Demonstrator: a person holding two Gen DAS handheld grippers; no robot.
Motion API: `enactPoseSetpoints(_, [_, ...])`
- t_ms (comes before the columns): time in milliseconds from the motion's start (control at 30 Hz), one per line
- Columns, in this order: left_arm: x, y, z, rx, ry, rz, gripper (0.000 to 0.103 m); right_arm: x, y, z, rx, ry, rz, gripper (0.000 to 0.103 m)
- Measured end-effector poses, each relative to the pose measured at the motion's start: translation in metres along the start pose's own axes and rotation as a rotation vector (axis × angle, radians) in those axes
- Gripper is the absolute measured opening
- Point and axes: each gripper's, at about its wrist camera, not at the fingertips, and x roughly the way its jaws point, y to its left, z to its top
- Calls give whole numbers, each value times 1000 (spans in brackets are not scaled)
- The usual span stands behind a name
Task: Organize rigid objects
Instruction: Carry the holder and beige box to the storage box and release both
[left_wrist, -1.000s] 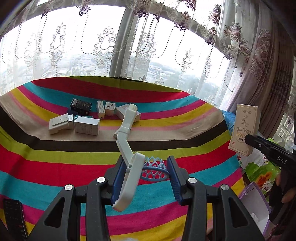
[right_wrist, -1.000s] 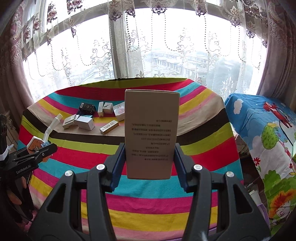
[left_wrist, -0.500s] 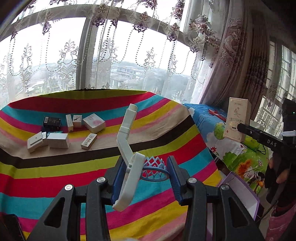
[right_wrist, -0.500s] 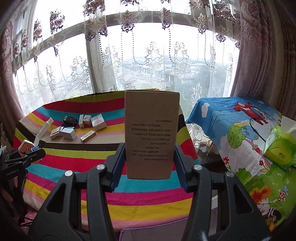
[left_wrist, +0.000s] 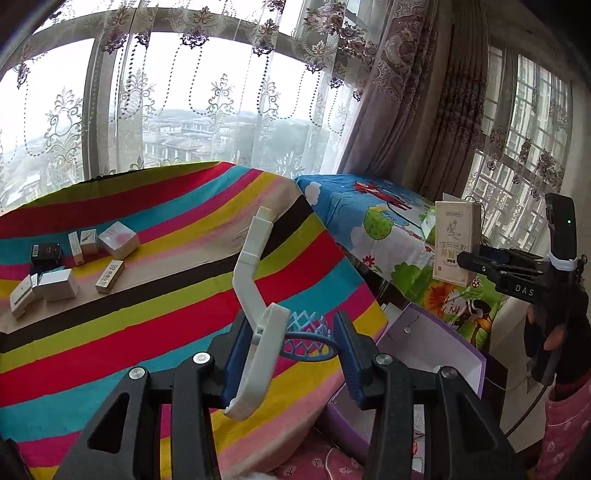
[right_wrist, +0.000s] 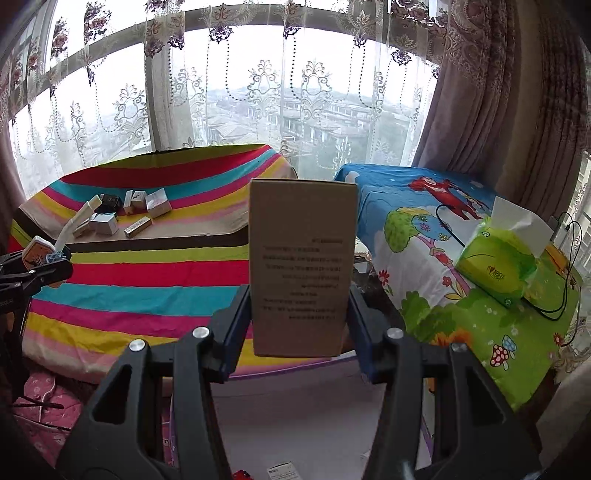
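My left gripper (left_wrist: 291, 343) is shut on a white toy basketball stand (left_wrist: 255, 266) with a blue hoop and net (left_wrist: 308, 332); the stand juts up and forward from the jaws. In the right wrist view my right gripper (right_wrist: 301, 325) is shut on an upright tan cardboard box (right_wrist: 303, 266) with printed text. The same box (left_wrist: 456, 240) shows at the right of the left wrist view, held above an open purple box (left_wrist: 436, 343) with a white inside. Several small boxes (left_wrist: 114, 240) lie on the striped tablecloth (left_wrist: 166, 295) at far left.
A bed with a cartoon sheet (right_wrist: 424, 229) stands right of the table, with a green tissue pack (right_wrist: 498, 258) and a black cable on it. The purple box (right_wrist: 295, 406) sits low between table and bed. Lace curtains and windows lie behind. A hand (left_wrist: 546, 332) holds the right gripper.
Both views have swung right, from the striped table toward the bed and the purple box. The toy hoop and the tan box stay gripped as before.
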Motion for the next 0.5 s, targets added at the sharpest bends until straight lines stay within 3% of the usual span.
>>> enactPoseSetpoints(267, [11, -48, -9, 95, 64, -109, 46, -29, -22, -30, -48, 55, -45, 55])
enactPoseSetpoints(500, [34, -98, -28, 187, 179, -234, 46, -36, -26, -62, -111, 134, -47, 55])
